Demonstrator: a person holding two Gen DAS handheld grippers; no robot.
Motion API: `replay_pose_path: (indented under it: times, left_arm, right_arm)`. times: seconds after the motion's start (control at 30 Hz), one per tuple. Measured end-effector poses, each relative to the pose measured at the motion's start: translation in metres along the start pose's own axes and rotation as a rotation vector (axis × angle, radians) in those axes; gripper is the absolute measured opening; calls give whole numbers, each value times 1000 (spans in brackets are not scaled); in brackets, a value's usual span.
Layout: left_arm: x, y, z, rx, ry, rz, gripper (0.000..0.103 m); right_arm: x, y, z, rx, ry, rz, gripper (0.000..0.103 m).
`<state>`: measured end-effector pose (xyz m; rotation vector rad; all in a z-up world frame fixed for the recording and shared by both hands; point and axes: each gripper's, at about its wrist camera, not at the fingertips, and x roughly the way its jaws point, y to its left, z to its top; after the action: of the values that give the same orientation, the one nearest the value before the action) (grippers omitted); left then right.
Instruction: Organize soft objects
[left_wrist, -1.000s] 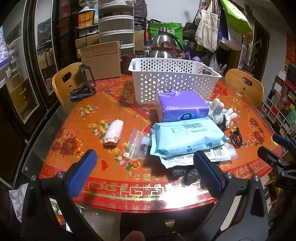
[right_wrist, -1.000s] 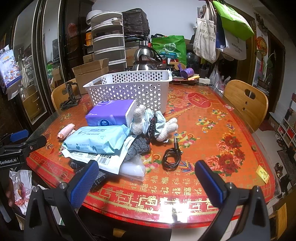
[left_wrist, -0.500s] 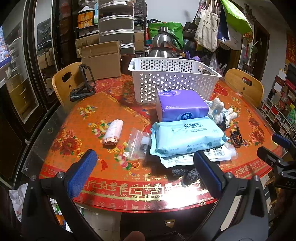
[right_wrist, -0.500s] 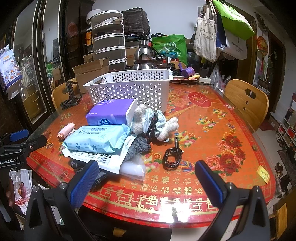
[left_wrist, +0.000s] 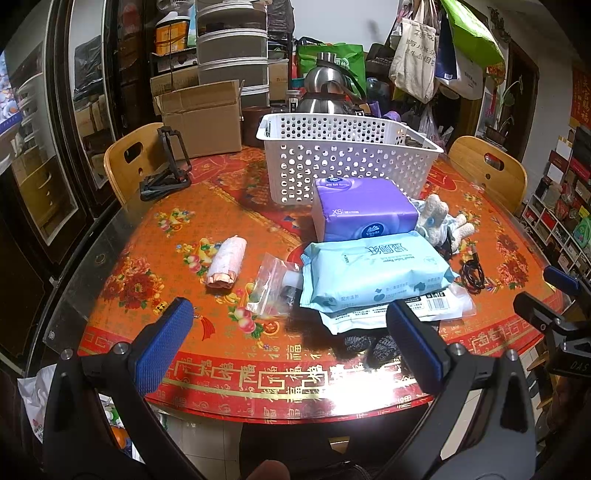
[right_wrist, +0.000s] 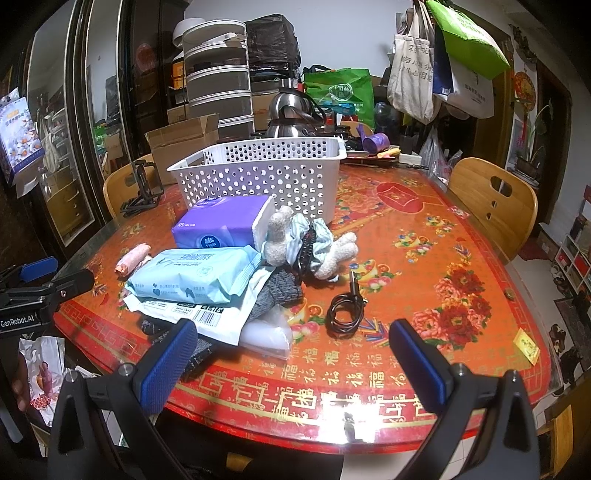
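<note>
A white perforated basket (left_wrist: 347, 158) (right_wrist: 266, 173) stands mid-table. In front of it lie a purple tissue pack (left_wrist: 362, 210) (right_wrist: 221, 225), a light blue wipes pack (left_wrist: 373, 269) (right_wrist: 199, 273) on a white flat pouch (right_wrist: 207, 314), a white plush toy (right_wrist: 280, 236) (left_wrist: 436, 218), grey socks (right_wrist: 277, 291) (left_wrist: 373, 343), a pink rolled cloth (left_wrist: 227, 262) (right_wrist: 133, 258) and a clear zip bag (left_wrist: 269, 284). My left gripper (left_wrist: 288, 343) and right gripper (right_wrist: 295, 362) are both open and empty, held over the table's near edge.
A coiled black cable (right_wrist: 347, 314) lies right of the socks. A black stand (left_wrist: 166, 170), a cardboard box (left_wrist: 203, 114) and a steel kettle (right_wrist: 291, 114) are at the back. Wooden chairs (right_wrist: 491, 199) (left_wrist: 129, 158) flank the round red table (right_wrist: 424, 258).
</note>
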<state>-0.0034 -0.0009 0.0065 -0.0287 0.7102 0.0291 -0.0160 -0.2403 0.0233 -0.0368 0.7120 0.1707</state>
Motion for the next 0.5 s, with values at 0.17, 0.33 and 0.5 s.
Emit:
replay_pose_path:
  times: [0.17,0.33,0.5]
  left_arm:
    - [1,0,-1,2,2,1,103]
    - [7,2,-5,1,10,0,103]
    - [12,5,-4,0,14,5,103]
  right_arm:
    - [0,-1,1,-1,1,0,103]
    - [1,0,0,-1,2,-1,103]
    - [4,-1,0,8,5,0,103]
